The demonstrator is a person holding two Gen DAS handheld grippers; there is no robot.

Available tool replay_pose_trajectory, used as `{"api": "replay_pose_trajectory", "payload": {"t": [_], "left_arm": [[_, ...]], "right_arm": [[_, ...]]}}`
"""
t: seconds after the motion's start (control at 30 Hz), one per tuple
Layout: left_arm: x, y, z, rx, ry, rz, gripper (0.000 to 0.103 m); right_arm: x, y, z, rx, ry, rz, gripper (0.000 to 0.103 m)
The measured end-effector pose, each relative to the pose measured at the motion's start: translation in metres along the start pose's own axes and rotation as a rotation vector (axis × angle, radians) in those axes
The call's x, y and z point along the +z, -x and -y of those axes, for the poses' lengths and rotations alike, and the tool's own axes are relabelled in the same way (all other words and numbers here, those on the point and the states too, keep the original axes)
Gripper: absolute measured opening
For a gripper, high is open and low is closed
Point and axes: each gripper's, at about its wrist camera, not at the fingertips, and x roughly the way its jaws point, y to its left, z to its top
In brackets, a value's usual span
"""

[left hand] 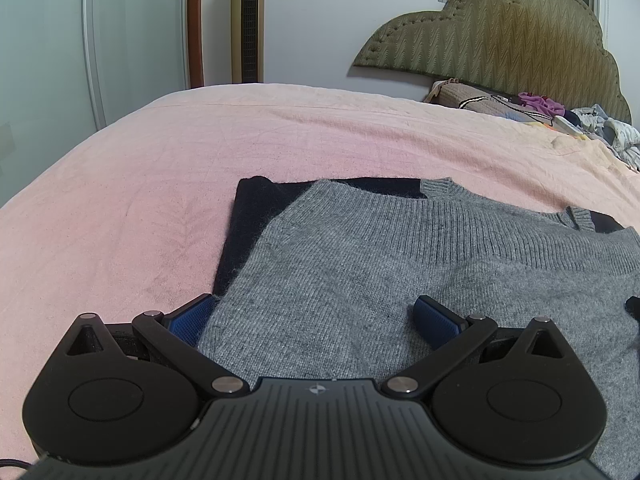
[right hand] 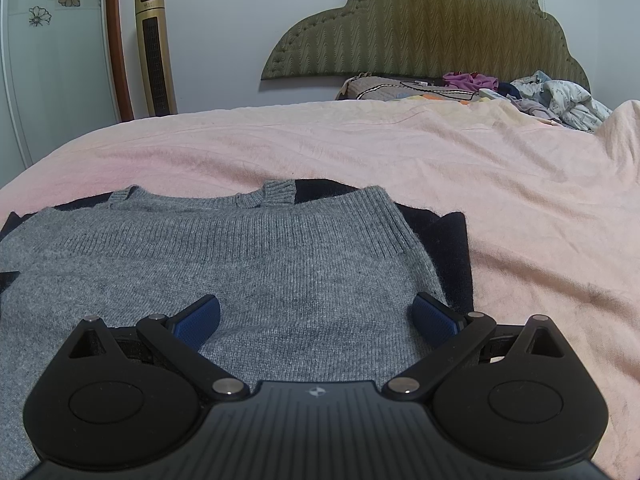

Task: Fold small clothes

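Observation:
A grey knit sweater (left hand: pixel 380 264) lies folded on top of a dark navy garment (left hand: pixel 248 216) on the pink bed. My left gripper (left hand: pixel 316 312) hovers open over the sweater's near left edge, its blue pads (left hand: pixel 436 320) wide apart with nothing between them. In the right wrist view the same grey sweater (right hand: pixel 248 248) shows its ribbed hem and collar toward the headboard, and the navy garment (right hand: pixel 448 240) sticks out on the right. My right gripper (right hand: pixel 316 312) stands open above the sweater's near right part. The tip of the other gripper (left hand: pixel 634 306) shows at the right edge.
The pink bedspread (left hand: pixel 160 168) stretches wide to the left and back. A pile of loose clothes (right hand: pixel 552 100) and a pillow (right hand: pixel 380 86) lie by the olive headboard (right hand: pixel 420 28). A gold tower fan (right hand: pixel 154 48) stands by the wall.

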Motion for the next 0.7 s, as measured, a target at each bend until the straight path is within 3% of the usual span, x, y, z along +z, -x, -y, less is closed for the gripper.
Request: {"api": "replay_pose_trajectory", "payload": {"t": [0.7], "left_arm": [[-0.0013,0.0032,-0.0006,-0.007,0.011,-0.002,0.103]], "right_arm": [[0.0001,-0.0021,-0.0008,0.001,0.006,-0.003,0.103]]}}
